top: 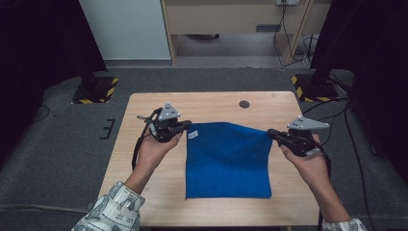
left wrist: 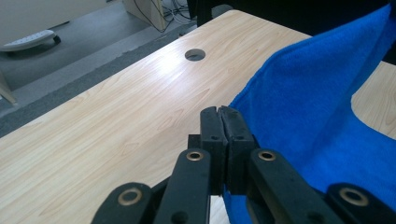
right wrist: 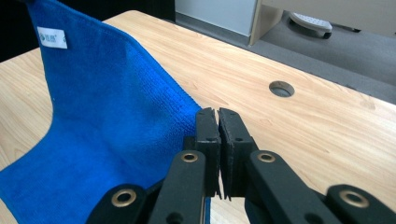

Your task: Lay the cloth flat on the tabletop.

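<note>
One blue microfibre cloth (top: 227,161) lies on the table (top: 144,115), with two tongs working it, one in each hand. The left tongs (top: 185,126) are clenched on the cloth's far left corner, beside its small white label (top: 193,135); the left gripper view shows the black jaws pressed together with blue fabric (left wrist: 322,116) rising from them. The right tongs (top: 272,133) are clenched on the far right corner, and the right gripper view shows their jaws closed with the cloth (right wrist: 107,135) running off to the left. Both far corners are lifted slightly off the wood, so the far edge hangs between the tongs in a shallow sag, while the near half of the cloth lies flat, its near edge just short of the table's near edge.

One round cable hole (top: 244,104) sits in the tabletop beyond the cloth, near the far edge. Bare wood stretches on the left side of the cloth and along the far strip; a narrower strip is free on the right. Two stand bases with yellow-black striped tape (top: 95,90) rest on the grey carpet past the table's far corners, one at each side.
</note>
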`<move>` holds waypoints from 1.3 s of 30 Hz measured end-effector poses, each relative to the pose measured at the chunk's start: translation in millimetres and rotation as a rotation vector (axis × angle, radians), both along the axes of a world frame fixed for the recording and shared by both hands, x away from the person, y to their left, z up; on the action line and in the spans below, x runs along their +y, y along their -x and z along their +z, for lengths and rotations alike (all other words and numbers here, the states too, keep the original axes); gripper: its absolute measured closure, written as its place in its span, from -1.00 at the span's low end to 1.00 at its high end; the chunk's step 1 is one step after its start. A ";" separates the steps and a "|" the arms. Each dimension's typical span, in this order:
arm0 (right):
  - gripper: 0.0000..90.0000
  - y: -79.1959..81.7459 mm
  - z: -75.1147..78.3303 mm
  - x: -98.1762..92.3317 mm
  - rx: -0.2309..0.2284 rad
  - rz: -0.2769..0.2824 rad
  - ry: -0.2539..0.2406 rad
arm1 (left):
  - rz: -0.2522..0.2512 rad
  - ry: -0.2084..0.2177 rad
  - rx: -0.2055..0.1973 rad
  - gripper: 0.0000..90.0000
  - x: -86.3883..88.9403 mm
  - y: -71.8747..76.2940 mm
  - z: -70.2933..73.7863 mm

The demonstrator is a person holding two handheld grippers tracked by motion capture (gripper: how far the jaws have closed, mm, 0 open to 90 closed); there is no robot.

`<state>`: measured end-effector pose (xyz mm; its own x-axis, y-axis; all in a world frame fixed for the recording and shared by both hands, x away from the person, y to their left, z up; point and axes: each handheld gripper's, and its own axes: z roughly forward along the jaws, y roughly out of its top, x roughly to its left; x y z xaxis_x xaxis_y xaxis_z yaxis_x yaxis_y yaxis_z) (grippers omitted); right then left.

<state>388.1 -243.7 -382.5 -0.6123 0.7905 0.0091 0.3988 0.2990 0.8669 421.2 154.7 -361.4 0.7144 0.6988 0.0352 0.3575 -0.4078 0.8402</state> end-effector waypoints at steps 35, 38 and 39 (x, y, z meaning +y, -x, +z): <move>0.94 -81.9 -51.2 16.7 0.094 -0.045 0.012 | 0.098 -0.061 0.099 0.98 -10.9 -74.2 -52.2; 0.94 -94.1 -60.2 19.5 0.117 -0.064 0.028 | 0.108 -0.071 0.112 0.98 -11.2 -81.4 -59.5; 0.94 -96.1 -61.8 19.7 0.121 -0.066 0.029 | 0.110 -0.071 0.115 0.98 -11.2 -83.6 -61.3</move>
<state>484.2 -224.0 -444.3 -0.5549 0.8300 0.0569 0.5198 0.2925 0.8026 504.7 143.5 -422.7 0.6361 0.7716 0.0095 0.4955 -0.4178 0.7615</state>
